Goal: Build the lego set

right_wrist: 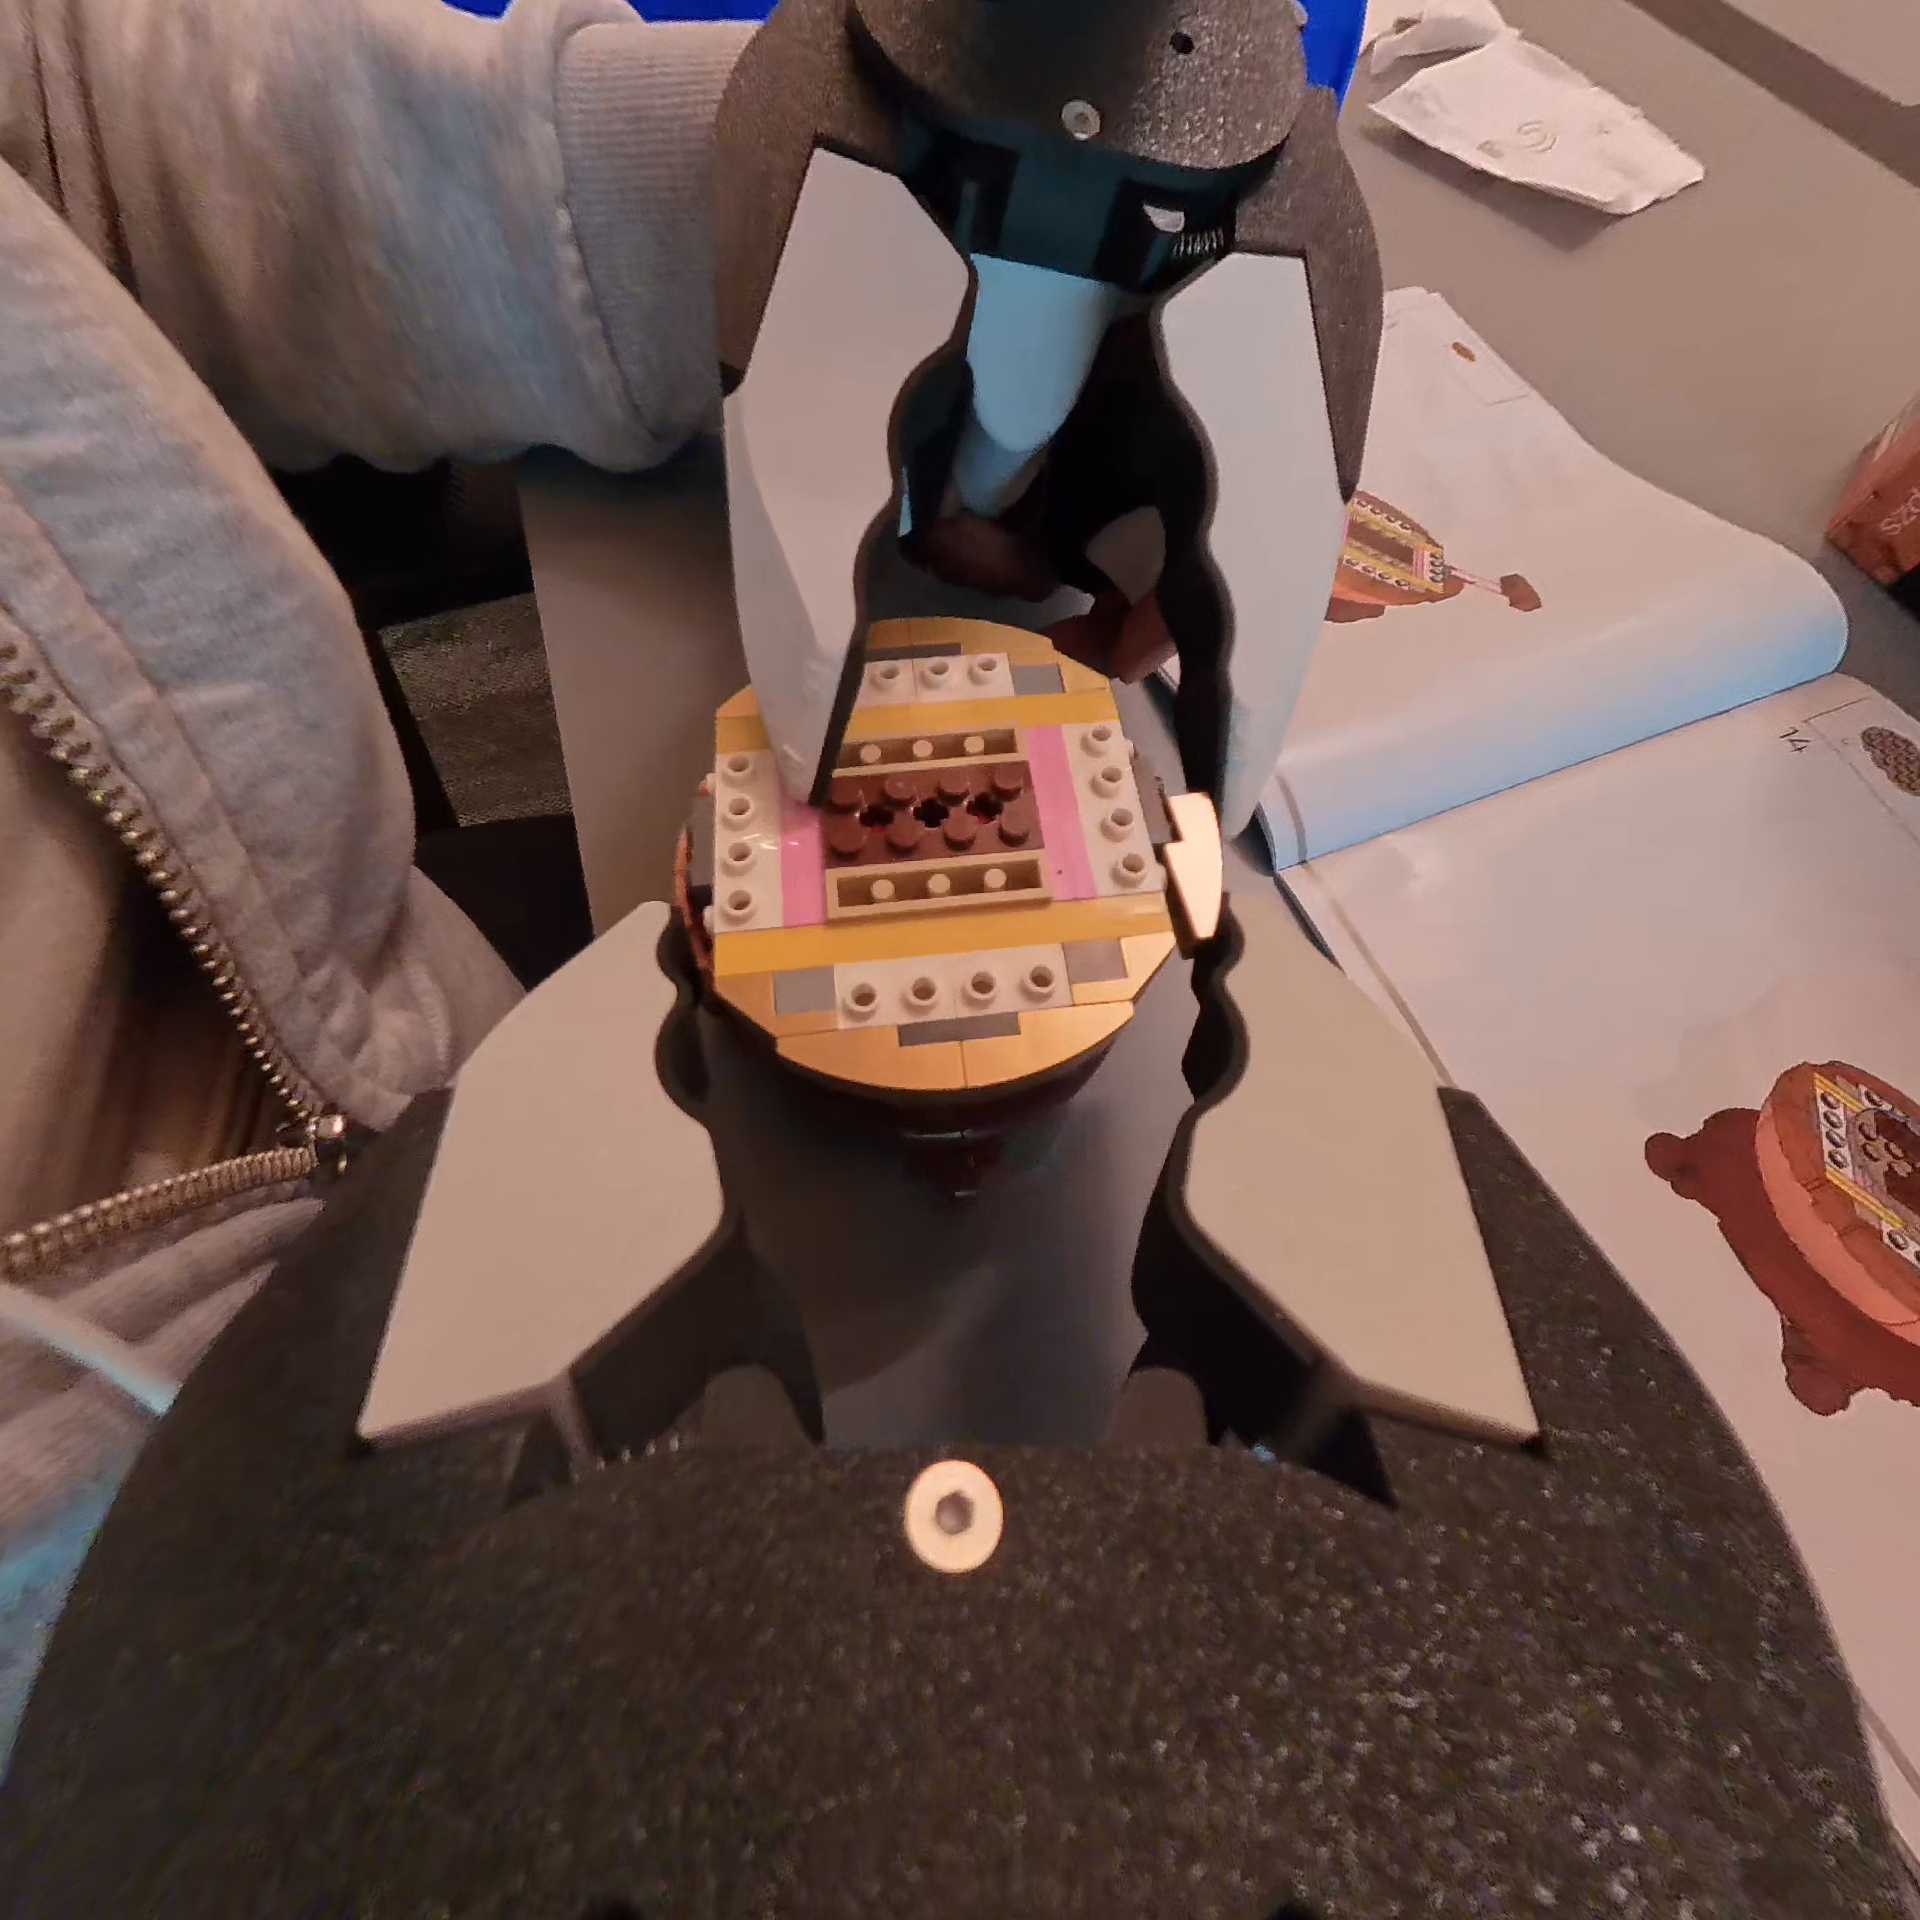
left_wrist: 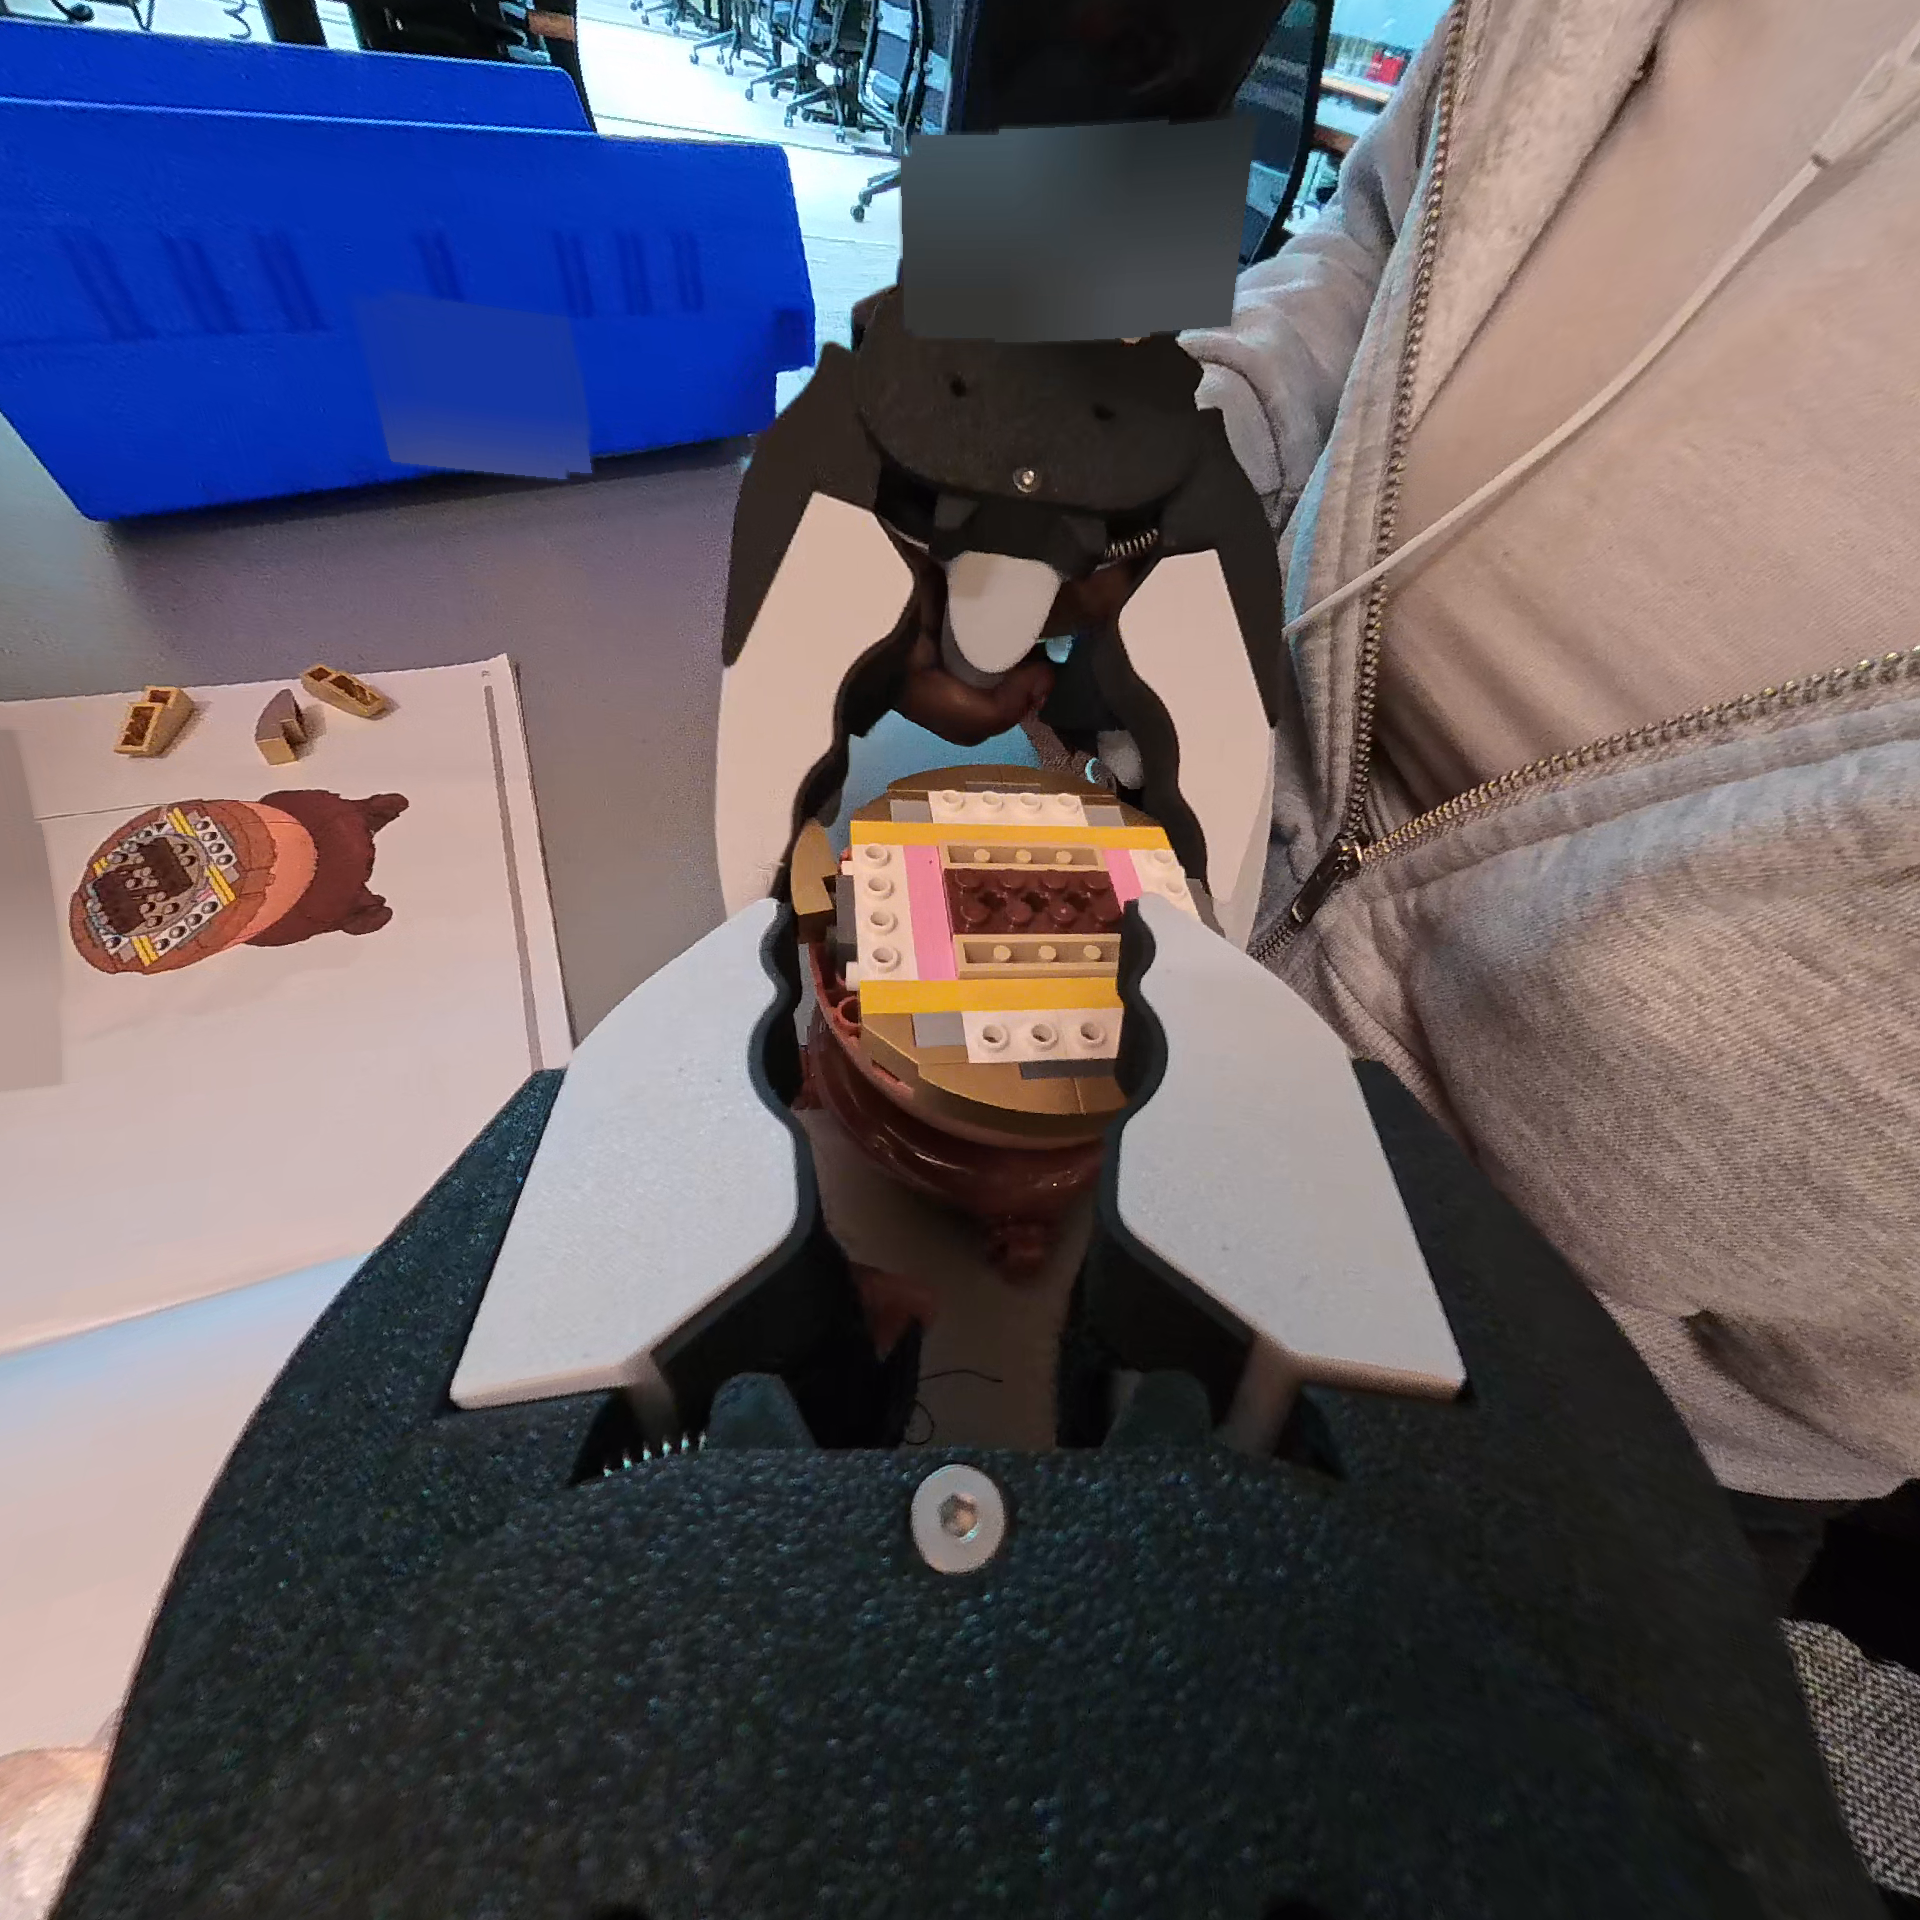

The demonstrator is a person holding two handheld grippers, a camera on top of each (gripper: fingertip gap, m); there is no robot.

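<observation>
The lego model (left_wrist: 997, 935) is a round tan disc on a dark brown body, with white, pink, yellow and brown plates on top. My left gripper (left_wrist: 956, 914) is shut on it from both sides and holds it above the table. It also shows in the right wrist view (right_wrist: 914, 883). My right gripper (right_wrist: 940, 930) faces the left one and closes around the same disc. It presses a small tan curved piece (right_wrist: 1190, 873) against the disc's edge with one finger. That piece shows at the disc's left edge in the left wrist view (left_wrist: 810, 873).
Three loose tan pieces (left_wrist: 281, 727) lie on the open instruction booklet (left_wrist: 260, 1039), which also shows in the right wrist view (right_wrist: 1558, 935). A blue bin (left_wrist: 364, 260) stands on the grey table (left_wrist: 520, 582). A person's grey zipped hoodie (left_wrist: 1610, 831) is close by. An orange box (right_wrist: 1881, 509) sits far right.
</observation>
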